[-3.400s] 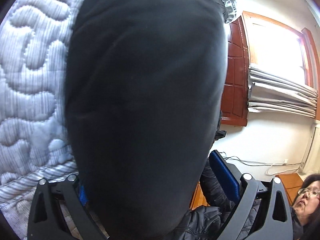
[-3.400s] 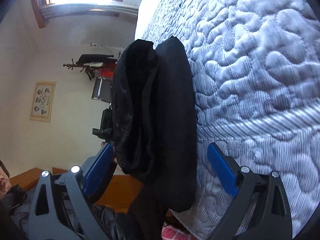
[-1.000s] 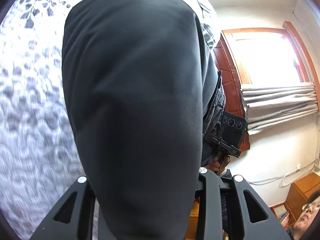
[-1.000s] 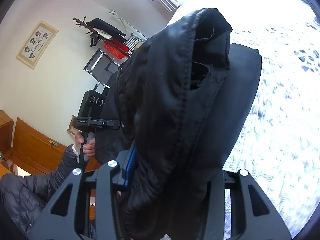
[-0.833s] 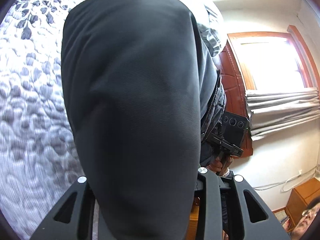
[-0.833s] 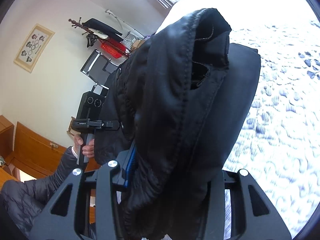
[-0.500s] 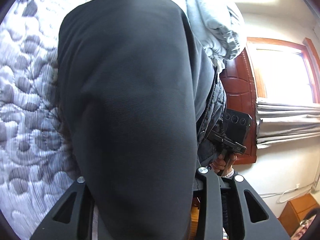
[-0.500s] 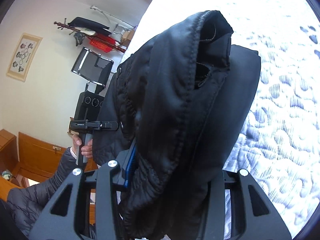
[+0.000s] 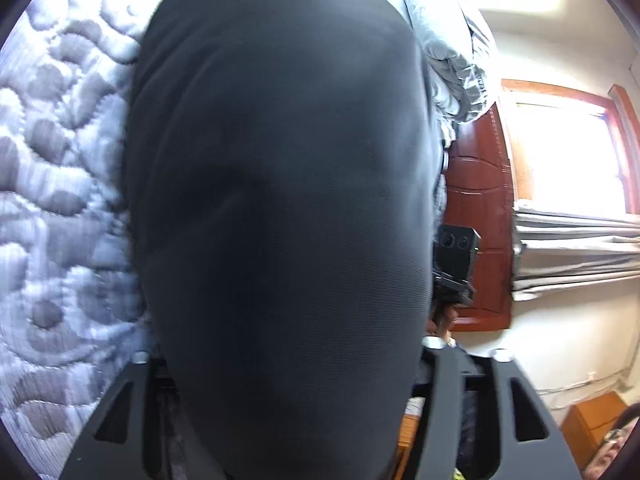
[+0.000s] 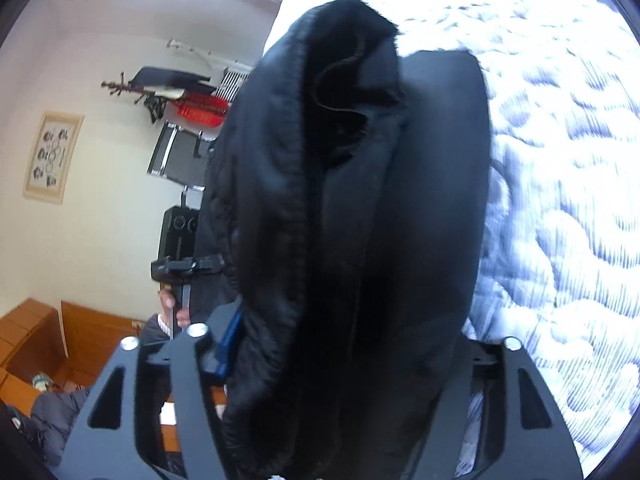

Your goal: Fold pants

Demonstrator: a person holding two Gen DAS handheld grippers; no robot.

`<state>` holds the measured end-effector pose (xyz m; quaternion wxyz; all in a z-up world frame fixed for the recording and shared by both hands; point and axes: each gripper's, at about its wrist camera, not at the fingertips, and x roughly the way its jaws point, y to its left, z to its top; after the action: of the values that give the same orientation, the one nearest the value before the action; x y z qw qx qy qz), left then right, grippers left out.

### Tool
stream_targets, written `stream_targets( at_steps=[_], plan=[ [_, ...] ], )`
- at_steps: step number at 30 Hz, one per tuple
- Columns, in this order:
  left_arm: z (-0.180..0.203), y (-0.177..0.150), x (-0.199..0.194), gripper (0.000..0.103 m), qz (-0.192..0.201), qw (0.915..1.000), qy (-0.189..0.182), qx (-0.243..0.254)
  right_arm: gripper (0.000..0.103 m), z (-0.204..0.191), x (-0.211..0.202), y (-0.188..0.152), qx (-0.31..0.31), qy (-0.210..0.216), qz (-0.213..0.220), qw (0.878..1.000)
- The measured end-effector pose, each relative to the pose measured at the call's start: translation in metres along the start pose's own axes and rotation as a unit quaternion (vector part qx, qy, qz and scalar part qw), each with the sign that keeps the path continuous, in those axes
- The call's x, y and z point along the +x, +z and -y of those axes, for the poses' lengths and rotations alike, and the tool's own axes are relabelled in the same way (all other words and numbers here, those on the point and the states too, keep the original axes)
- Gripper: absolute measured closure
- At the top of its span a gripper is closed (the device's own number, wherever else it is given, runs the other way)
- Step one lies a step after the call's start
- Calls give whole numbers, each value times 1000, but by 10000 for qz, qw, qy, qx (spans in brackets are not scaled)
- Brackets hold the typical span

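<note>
Black pants fill the left wrist view, draped between the fingers of my left gripper, whose jaws are opening; the cloth hides its pads. In the right wrist view the bunched waistband end of the pants lies between the fingers of my right gripper, also opening. Its blue left pad shows at the edge of the cloth. The pants hang low over the quilted bed.
A grey bundle of bedding lies at the bed's far end. Beside the bed are a red-brown door, a window, a coat rack and a wooden cabinet. A hand holds the other tool's black housing.
Both grippers have sunk toward the quilt with the pants. The fingers of each now stand wider apart than half a second ago.
</note>
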<state>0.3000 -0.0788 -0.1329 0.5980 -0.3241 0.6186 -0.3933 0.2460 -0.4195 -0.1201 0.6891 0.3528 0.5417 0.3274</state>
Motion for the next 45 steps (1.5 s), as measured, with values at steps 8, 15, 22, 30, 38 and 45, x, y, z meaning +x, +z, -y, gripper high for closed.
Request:
stream_targets(
  at_steps=[8,15,22,30,38,45],
  plan=[
    [3,-15,-19,22,492,9975,456,234,32,10,-18,-13,101,55,241,9996],
    [-15,-35,-47,14,840,9935,741,179,28,17,-49,-36,245,-17,505,9984],
    [-6,-67,-80,10,1491,9787,1410,-44,24,20,-90,-89,250,-583,680,9957],
    [43,-133,-77,4,2223,9306,2843,605,13,-33,-99,-147,172,-2174,1249,9679],
    [93,-188,-28,4,1894,9071,3586,1127,8,-95,-77,-190,-93,-3785,1899,9059],
    [116,-216,-26,4,2173,8975,3638,1225,7,-127,-59,-204,-129,-3787,1980,9040]
  ],
)
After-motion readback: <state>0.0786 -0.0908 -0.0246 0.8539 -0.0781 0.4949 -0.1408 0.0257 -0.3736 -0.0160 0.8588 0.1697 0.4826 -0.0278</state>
